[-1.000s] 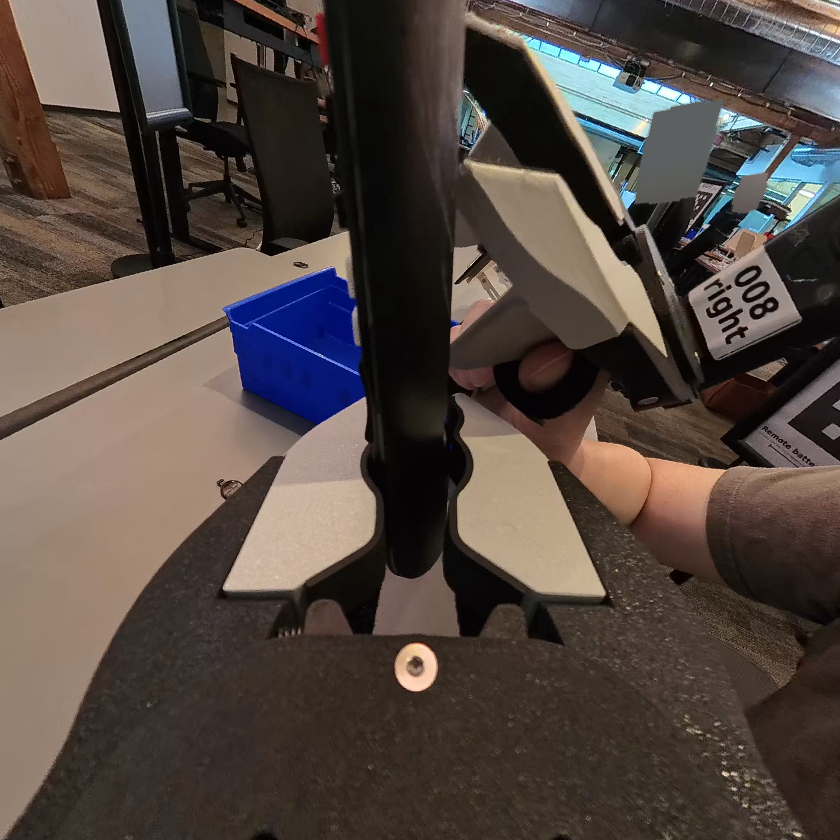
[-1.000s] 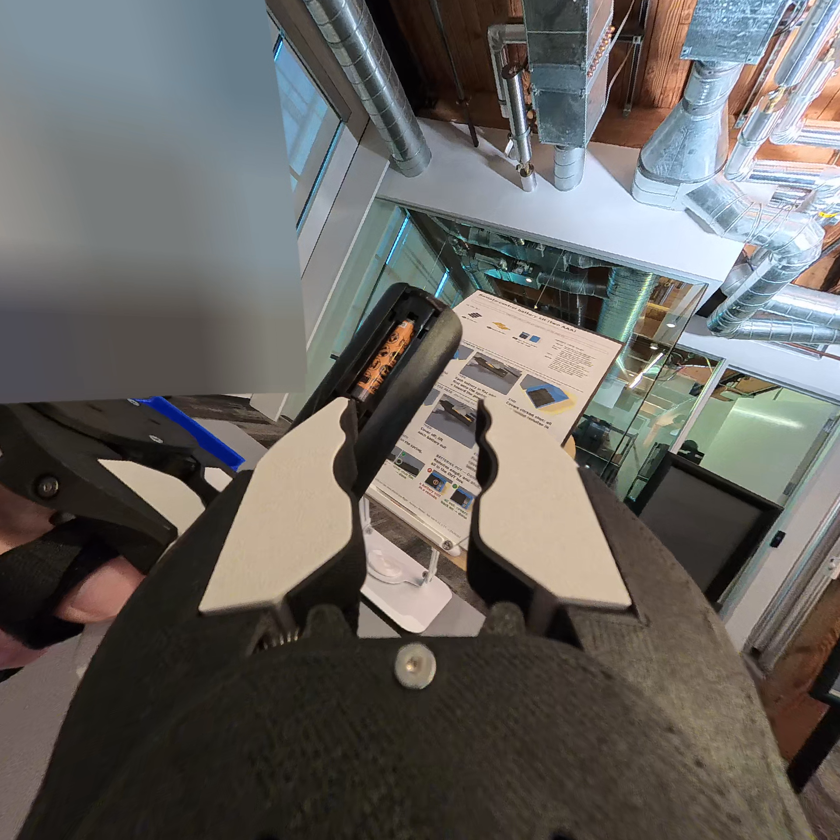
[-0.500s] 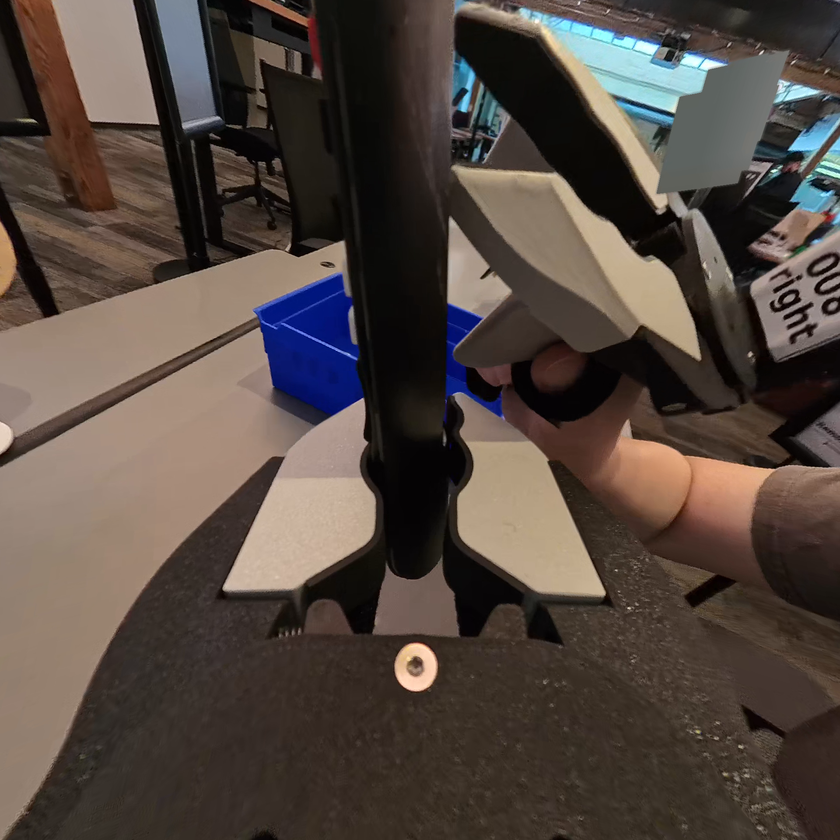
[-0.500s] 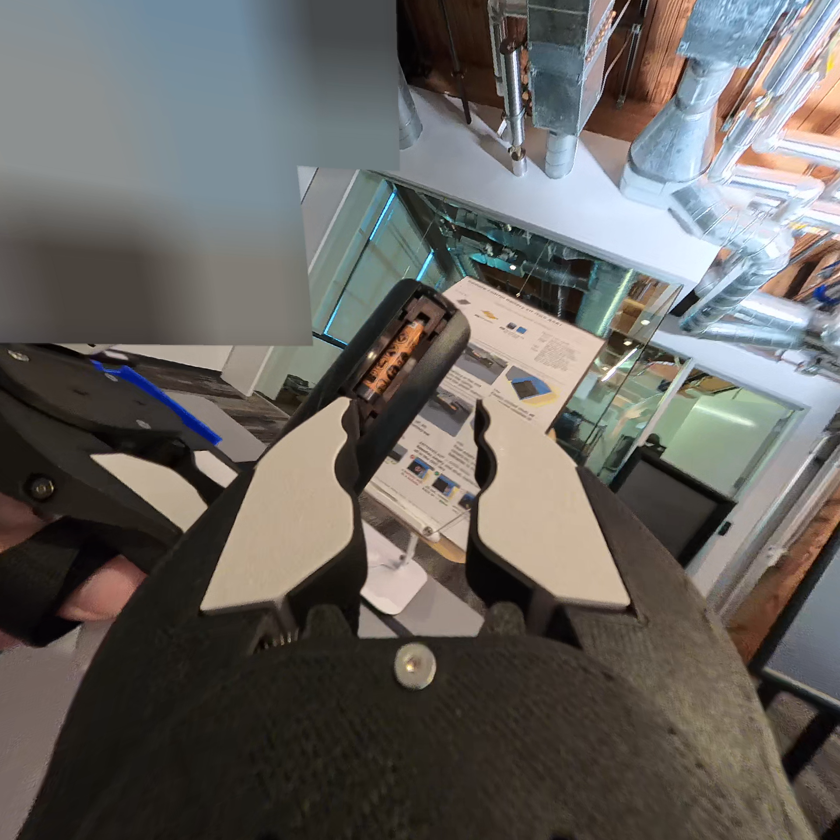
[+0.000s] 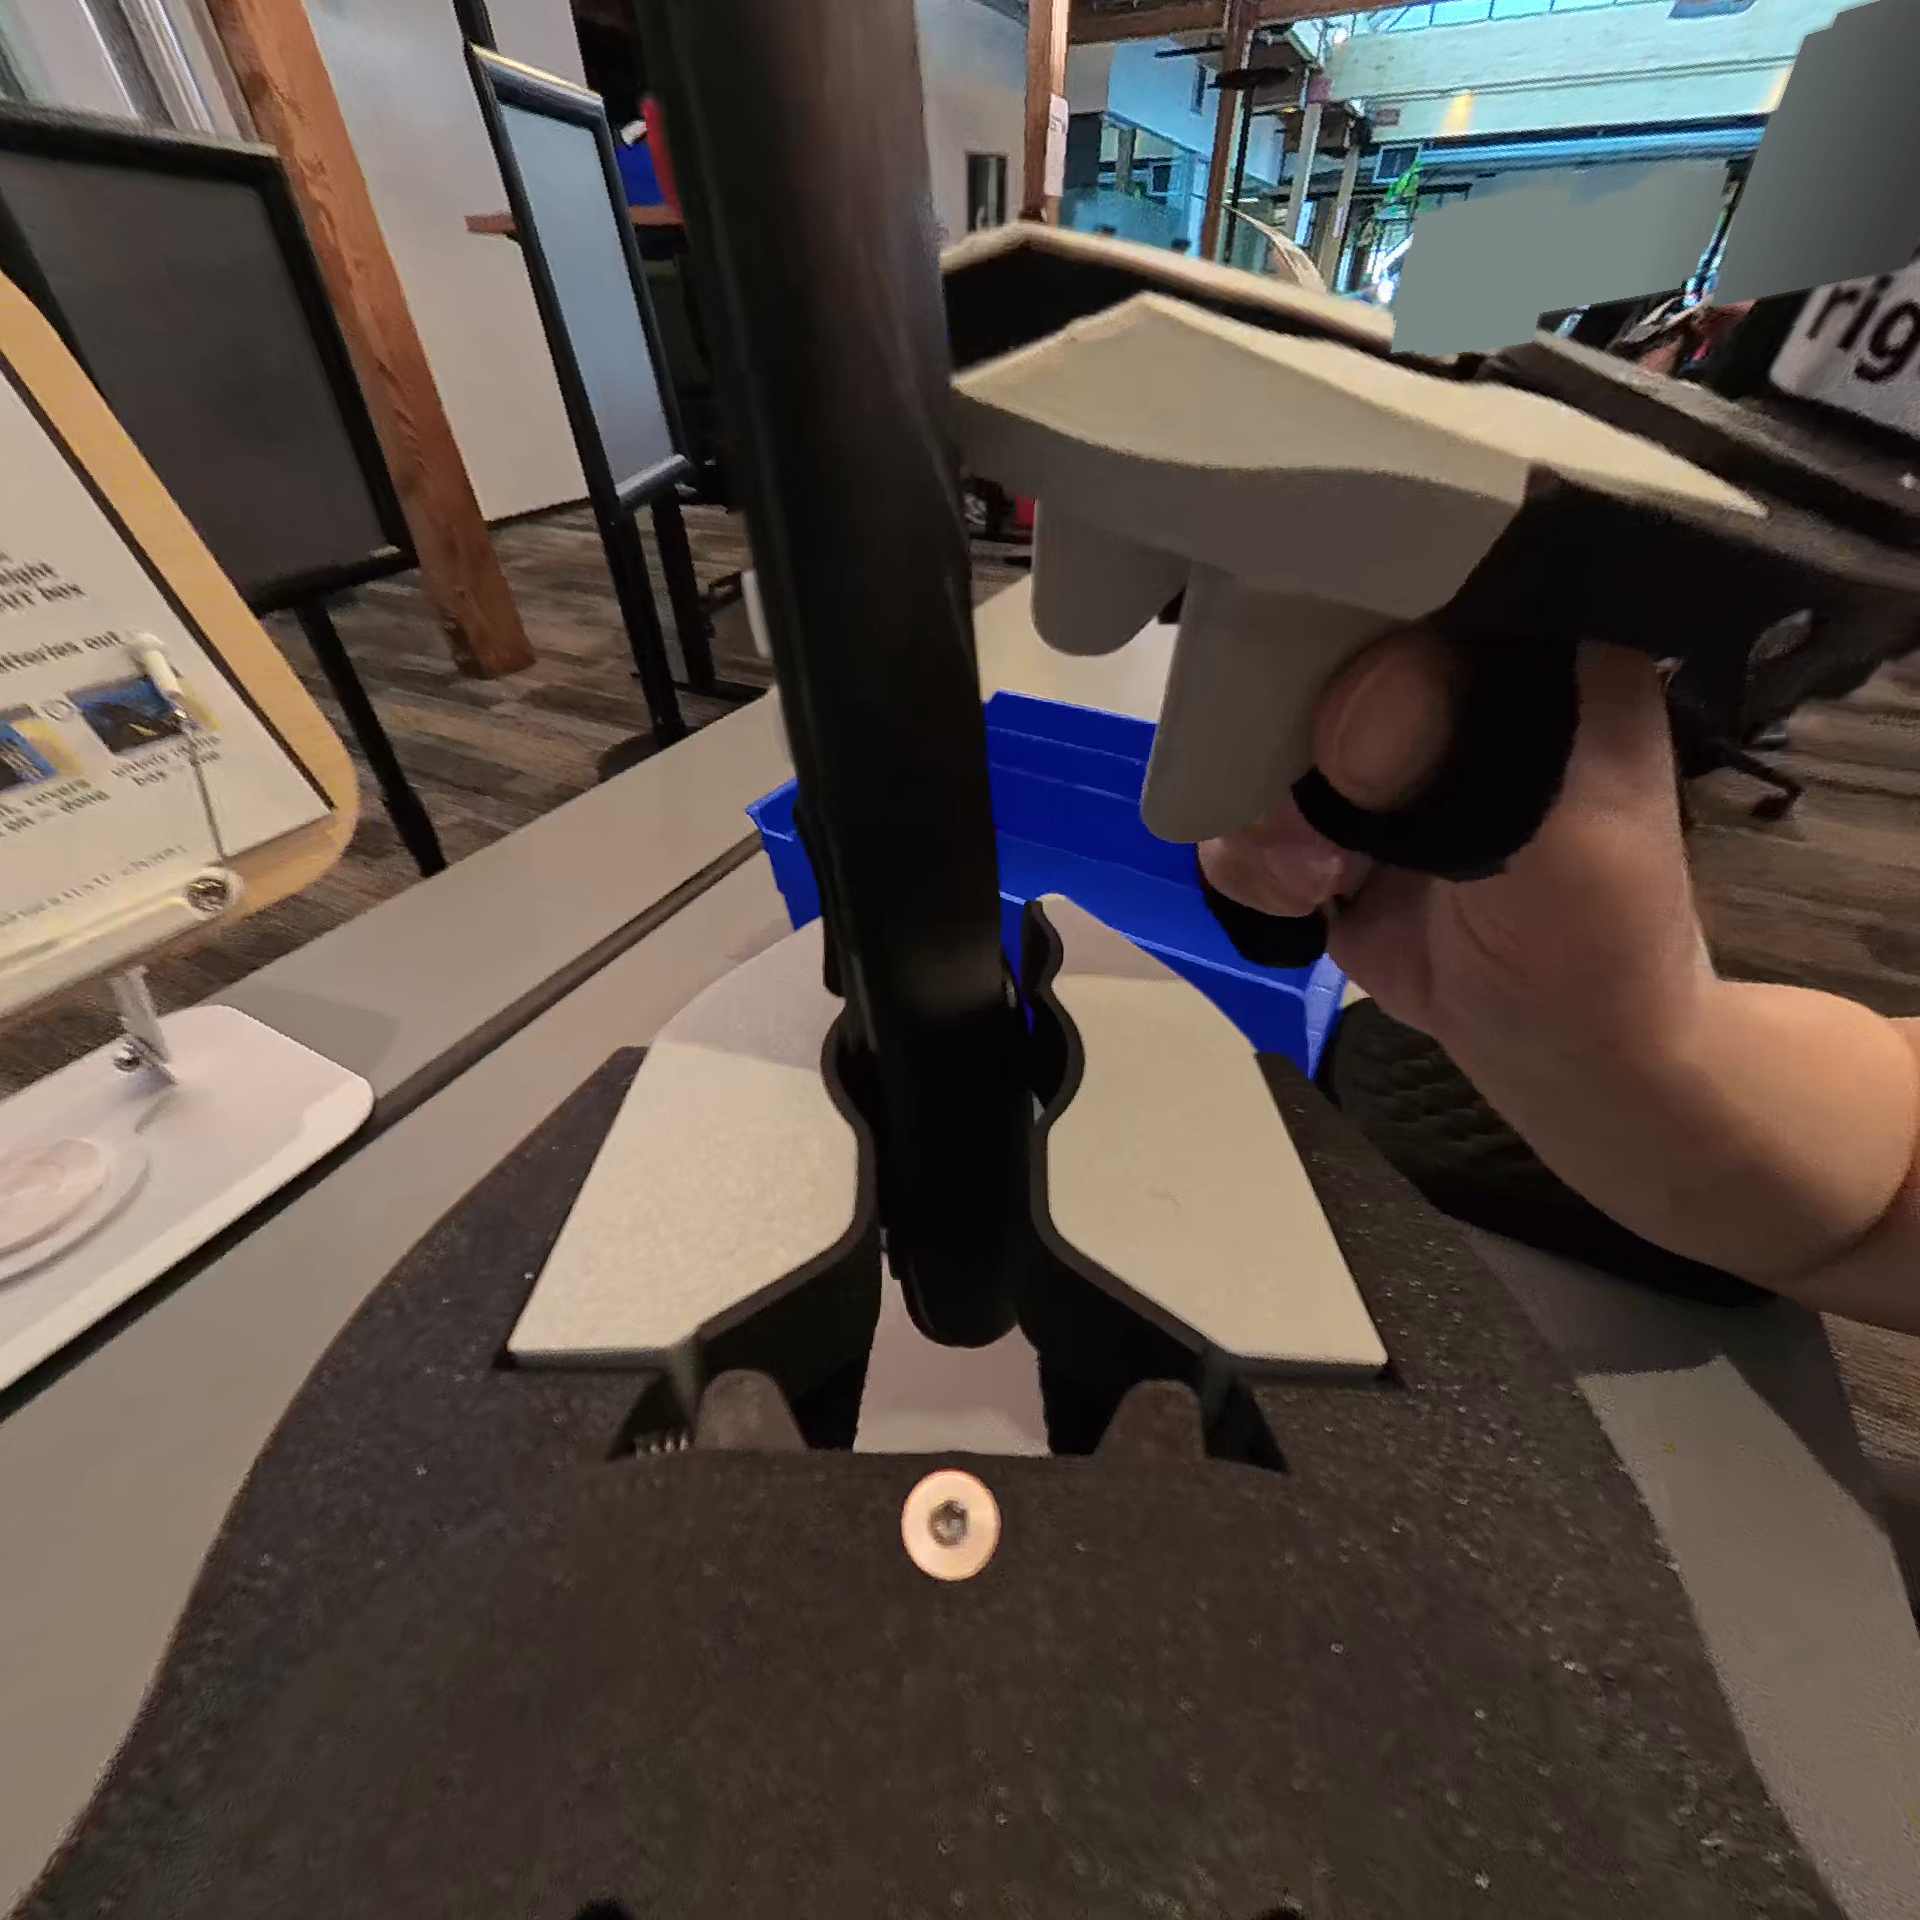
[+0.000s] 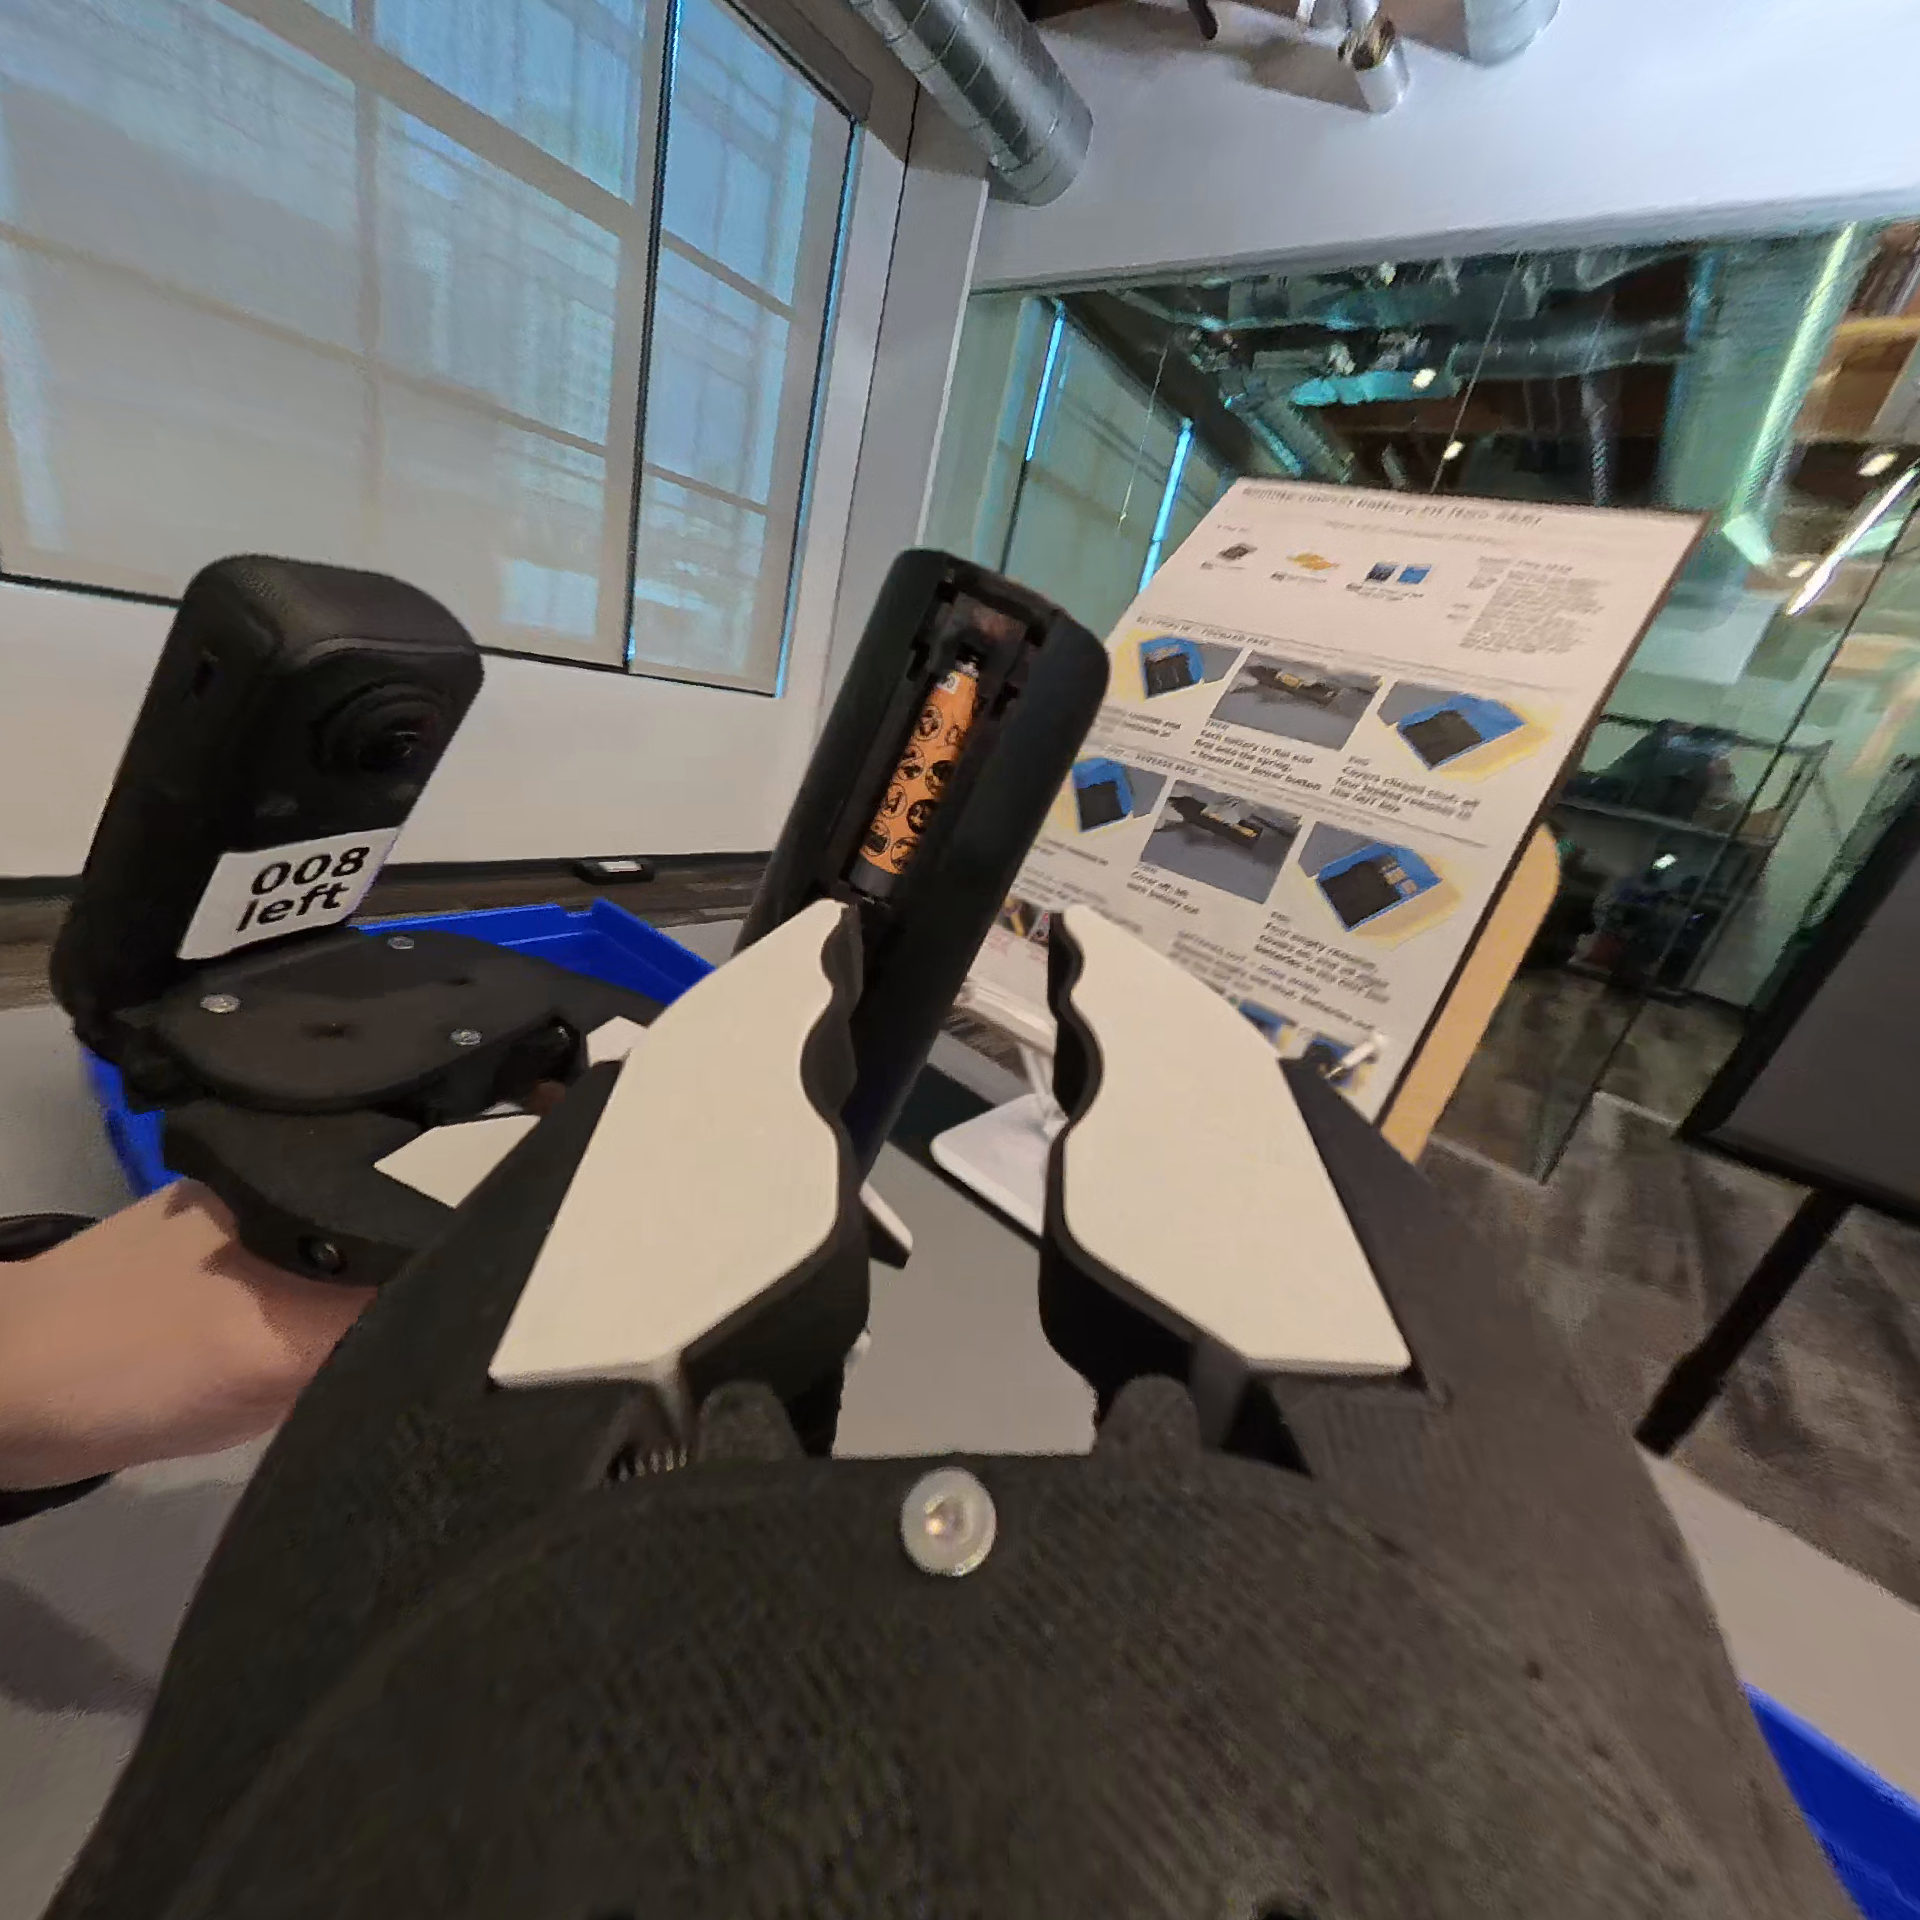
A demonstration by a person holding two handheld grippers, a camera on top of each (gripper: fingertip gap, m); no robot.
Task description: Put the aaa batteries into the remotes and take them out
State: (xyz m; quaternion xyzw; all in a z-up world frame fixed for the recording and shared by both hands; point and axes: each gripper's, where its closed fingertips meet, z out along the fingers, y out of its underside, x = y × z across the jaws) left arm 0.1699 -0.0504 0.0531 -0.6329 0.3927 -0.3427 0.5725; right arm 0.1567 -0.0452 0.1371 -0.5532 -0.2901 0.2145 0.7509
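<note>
1. So, the left gripper [image 5: 951,1122] is clamped on the bottom end of the black remote [image 5: 831,520], holding it roughly upright above the grey table [image 5: 312,1195].
2. What changed in the last second: both wrist views have swung down a fair bit. The right view was mostly ceiling pipes a moment ago; now it takes in the windows, the instruction board [image 6: 1340,769] and the table. The remote's back faces the right gripper more squarely than it did.
3. The cover is off and one orange battery [image 6: 920,779] sits in the open bay near the remote's top end (I can't tell if there's a second slot beside it or if it's filled).
4. The right gripper [image 6: 951,1008] has its jaws apart with nothing in them. It sits just to the side of the remote, left finger [image 6: 707,1122] right up against the body.
5. My guess is the battery's about to get pulled or seated; either way, the new angle gives the right gripper a straighter shot at the bay.
6. Room to move: the blue bin [image 5: 1091,831] is just behind the remote, the board's stand is off to the remote's far side, and the two grippers are close together. There's open air above the remote, so approaching from above looks safest.
</note>
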